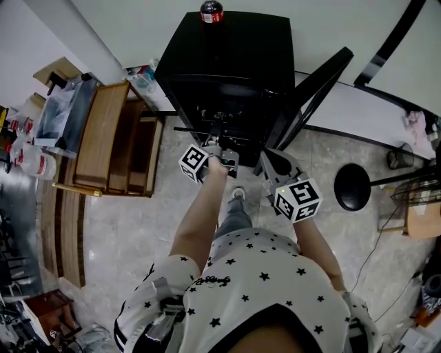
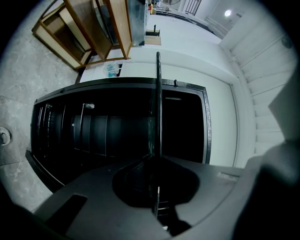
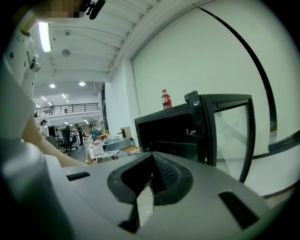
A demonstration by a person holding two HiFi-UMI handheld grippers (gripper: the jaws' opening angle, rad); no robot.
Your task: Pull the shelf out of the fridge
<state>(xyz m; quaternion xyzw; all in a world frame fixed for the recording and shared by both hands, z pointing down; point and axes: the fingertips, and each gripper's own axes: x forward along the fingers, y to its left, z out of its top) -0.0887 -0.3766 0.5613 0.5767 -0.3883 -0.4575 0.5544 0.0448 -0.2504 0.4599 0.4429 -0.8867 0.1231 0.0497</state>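
Far left, a wooden rack (image 1: pixel 103 138) stands just beside the fridge (image 1: pixel 227 55), so there's little room on that flank, and the clutter beyond it is cut off by the frame. Bare floor (image 1: pixel 131 227) lies open in front of the rack. Now the left gripper (image 2: pixel 156 159): fingers clenched on the shelf (image 2: pixel 158 103), a thin pane seen edge-on at the fridge mouth, running back into the dark cavity. How far back it reaches is lost in that blackness. A cola bottle (image 1: pixel 211 12) stands on the fridge's top, near the back edge. Moving right, the right gripper (image 3: pixel 152 157) hangs in front of the opening, fingers pressed together on nothing, clear of the shelf. Beside it the glass door (image 1: pixel 313 83) is swung wide to the right, leaving the mouth unblocked. Further right, a round black base (image 1: pixel 353 186) sits on the floor, well apart from the door.
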